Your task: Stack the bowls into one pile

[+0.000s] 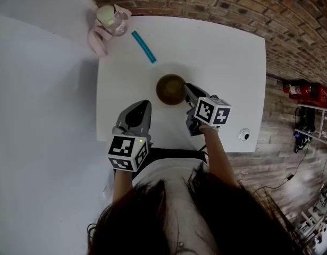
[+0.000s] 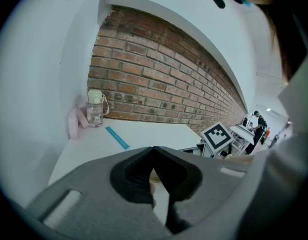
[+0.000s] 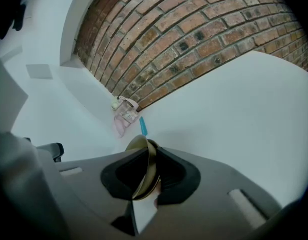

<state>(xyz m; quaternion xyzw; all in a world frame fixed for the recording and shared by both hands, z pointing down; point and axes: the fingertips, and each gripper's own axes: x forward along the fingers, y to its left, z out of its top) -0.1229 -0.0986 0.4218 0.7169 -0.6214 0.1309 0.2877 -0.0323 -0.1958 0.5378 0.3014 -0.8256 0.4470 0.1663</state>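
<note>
Bowl, brown, stands upright near the middle of the white surface. Right gripper is clamped on the bowl's near-right rim. The right gripper view shows the rim wall pinched edge-on between the jaws, a hold judged suited to lifting or steadying it. Left gripper hangs near the bowl on its near-left side, not touching it, with jaws together on nothing; it is judged to be standing by. Only one bowl outline is discernible, and whether others nest inside cannot be told. Teal stick and bottle sit toward the far-left corner, well apart from the bowl.
</note>
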